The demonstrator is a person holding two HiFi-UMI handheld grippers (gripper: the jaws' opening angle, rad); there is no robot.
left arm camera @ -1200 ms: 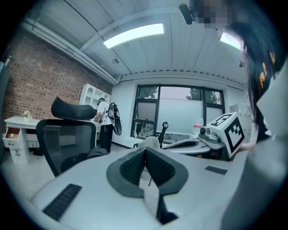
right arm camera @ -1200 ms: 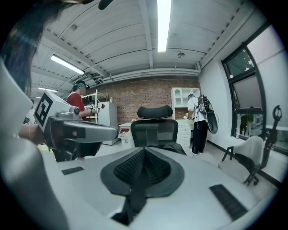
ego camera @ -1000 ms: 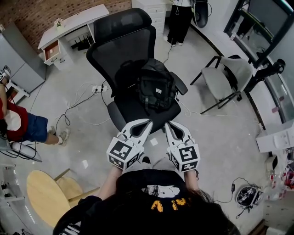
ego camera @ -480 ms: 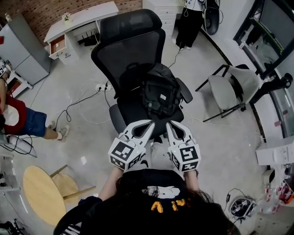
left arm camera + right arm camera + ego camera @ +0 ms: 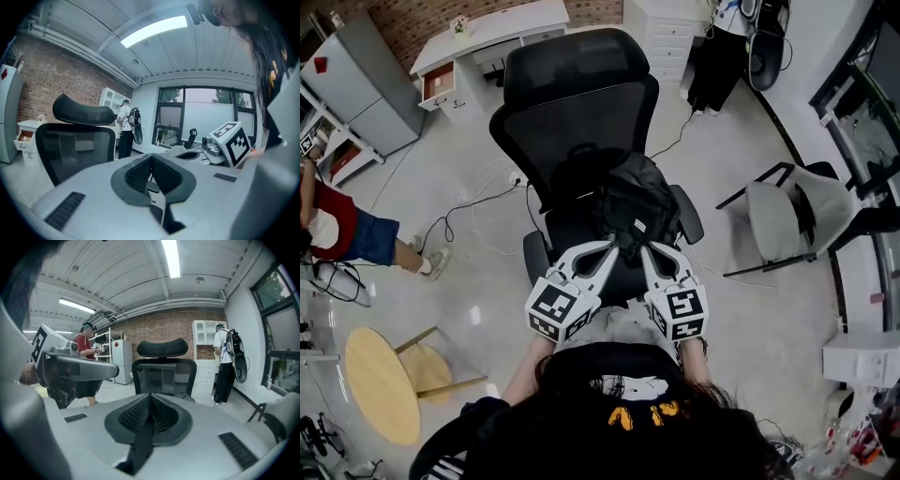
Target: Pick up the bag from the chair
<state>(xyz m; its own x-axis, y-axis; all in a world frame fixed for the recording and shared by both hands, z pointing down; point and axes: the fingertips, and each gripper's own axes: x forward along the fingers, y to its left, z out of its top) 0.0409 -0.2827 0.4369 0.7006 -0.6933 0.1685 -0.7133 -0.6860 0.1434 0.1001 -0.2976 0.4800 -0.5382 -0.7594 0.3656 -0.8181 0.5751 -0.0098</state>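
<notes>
A black backpack (image 5: 636,202) sits on the seat of a black mesh office chair (image 5: 581,103), leaning against its backrest. My left gripper (image 5: 607,248) and right gripper (image 5: 649,248) are side by side at the bag's near edge, over the front of the seat. Whether they touch it I cannot tell. In the left gripper view the left gripper (image 5: 151,157) has its pads pressed together, with the chair (image 5: 75,140) beyond them. The right gripper (image 5: 151,397) is also shut, pointing at the chair (image 5: 164,373). The bag itself is hidden below the jaws in both gripper views.
A grey chair (image 5: 787,211) stands to the right. At the back is a white desk (image 5: 487,33), with a grey cabinet (image 5: 356,89) at the back left. A person in red (image 5: 328,234) sits at the left, above a round wooden table (image 5: 380,380). Cables (image 5: 478,234) trail across the floor.
Both grippers have moved forward together from in front of the chair to the bag's near edge. The jaws stayed shut.
</notes>
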